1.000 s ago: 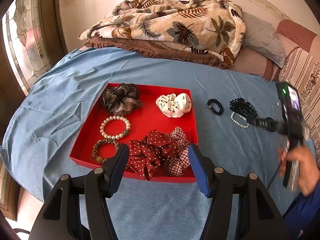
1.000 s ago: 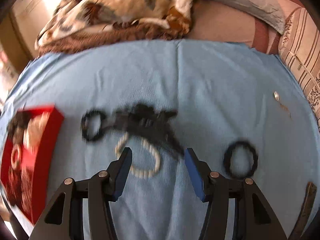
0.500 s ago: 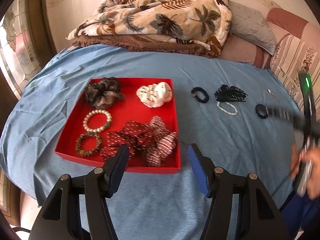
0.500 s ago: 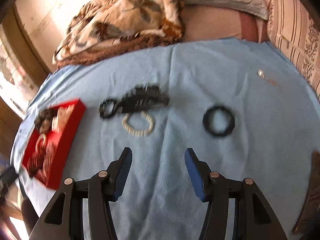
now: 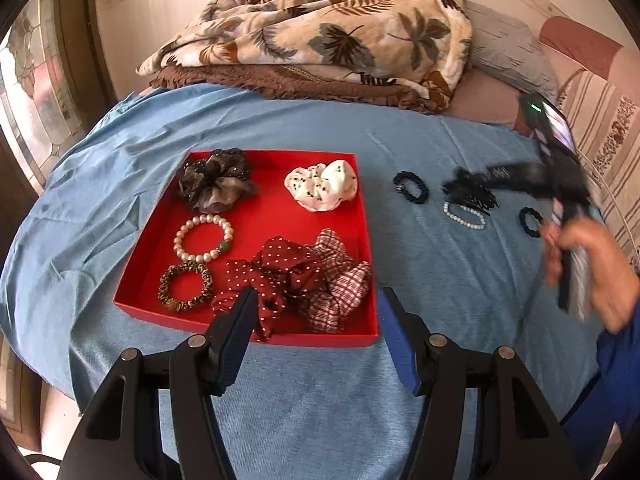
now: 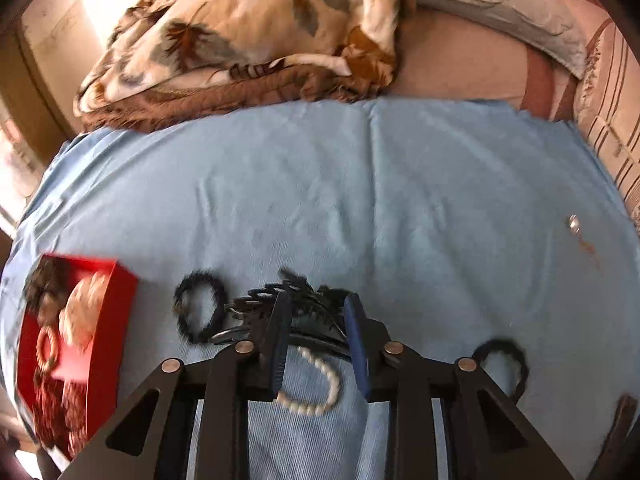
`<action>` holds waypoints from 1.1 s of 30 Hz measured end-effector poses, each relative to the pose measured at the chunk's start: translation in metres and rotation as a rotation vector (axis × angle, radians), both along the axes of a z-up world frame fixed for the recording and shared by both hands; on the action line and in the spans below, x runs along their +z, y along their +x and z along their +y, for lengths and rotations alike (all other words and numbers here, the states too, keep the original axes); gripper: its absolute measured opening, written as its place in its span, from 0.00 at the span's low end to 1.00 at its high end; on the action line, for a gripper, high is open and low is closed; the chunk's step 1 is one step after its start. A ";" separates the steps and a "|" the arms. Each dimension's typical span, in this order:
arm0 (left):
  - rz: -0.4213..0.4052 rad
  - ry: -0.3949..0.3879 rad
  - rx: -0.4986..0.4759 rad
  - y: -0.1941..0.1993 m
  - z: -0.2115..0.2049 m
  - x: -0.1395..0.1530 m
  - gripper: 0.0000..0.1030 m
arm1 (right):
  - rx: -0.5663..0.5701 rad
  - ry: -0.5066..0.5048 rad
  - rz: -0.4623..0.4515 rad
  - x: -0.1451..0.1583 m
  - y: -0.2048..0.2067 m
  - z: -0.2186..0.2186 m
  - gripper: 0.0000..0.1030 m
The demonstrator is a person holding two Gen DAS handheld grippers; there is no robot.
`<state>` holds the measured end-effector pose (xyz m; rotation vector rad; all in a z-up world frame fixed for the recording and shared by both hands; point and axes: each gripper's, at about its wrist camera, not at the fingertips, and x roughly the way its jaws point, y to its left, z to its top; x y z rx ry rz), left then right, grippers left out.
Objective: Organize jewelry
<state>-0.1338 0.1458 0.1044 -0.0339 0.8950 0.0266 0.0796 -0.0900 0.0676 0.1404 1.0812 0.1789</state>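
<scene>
A red tray (image 5: pixel 362 224) on the blue cloth holds several scrunchies, a pearl bracelet (image 5: pixel 202 238) and a leopard-print band (image 5: pixel 185 286). My left gripper (image 5: pixel 314 308) is open and empty at the tray's near edge. Right of the tray lie a black hair tie (image 5: pixel 411 187), a black hair claw (image 5: pixel 470 190), a small pearl bracelet (image 5: pixel 464 216) and another black tie (image 5: pixel 530 221). My right gripper (image 6: pixel 318 308) is open, low over the claw (image 6: pixel 308 300), its jaws either side of it. The small pearl bracelet (image 6: pixel 316 384) lies just under it.
A folded leaf-print blanket (image 5: pixel 320 32) and pillows lie at the back of the bed. A small silver piece (image 6: pixel 574 224) lies at the far right of the blue cloth (image 6: pixel 360 200). The tray (image 6: pixel 108 332) is at the right gripper's left.
My right gripper pulled back from the black claw, then came down and forward over it again, its jaws narrower now. The left view shifted slightly; the left gripper stays open.
</scene>
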 end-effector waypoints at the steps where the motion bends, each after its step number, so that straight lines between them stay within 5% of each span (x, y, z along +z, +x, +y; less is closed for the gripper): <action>1: 0.003 -0.002 0.001 0.001 0.000 -0.001 0.59 | 0.027 0.015 0.006 0.000 -0.010 0.000 0.29; 6: 0.013 -0.002 -0.032 0.002 -0.010 -0.005 0.59 | 0.132 0.079 0.017 0.002 -0.072 -0.008 0.29; 10: 0.014 0.000 -0.082 0.004 -0.023 -0.002 0.59 | 0.046 0.142 -0.009 0.006 -0.108 -0.050 0.33; 13: 0.033 -0.022 -0.133 0.013 -0.038 -0.002 0.59 | -0.046 0.107 -0.030 0.004 -0.120 -0.083 0.45; 19: 0.045 -0.009 -0.283 0.036 -0.084 -0.006 0.59 | -0.171 0.132 -0.020 -0.006 -0.115 -0.131 0.45; 24: 0.050 0.077 -0.446 0.069 -0.130 -0.016 0.59 | -0.208 0.108 -0.032 -0.016 -0.100 -0.142 0.50; 33: 0.101 0.169 -0.602 0.128 -0.186 -0.046 0.59 | -0.258 0.069 -0.023 -0.038 -0.064 -0.148 0.50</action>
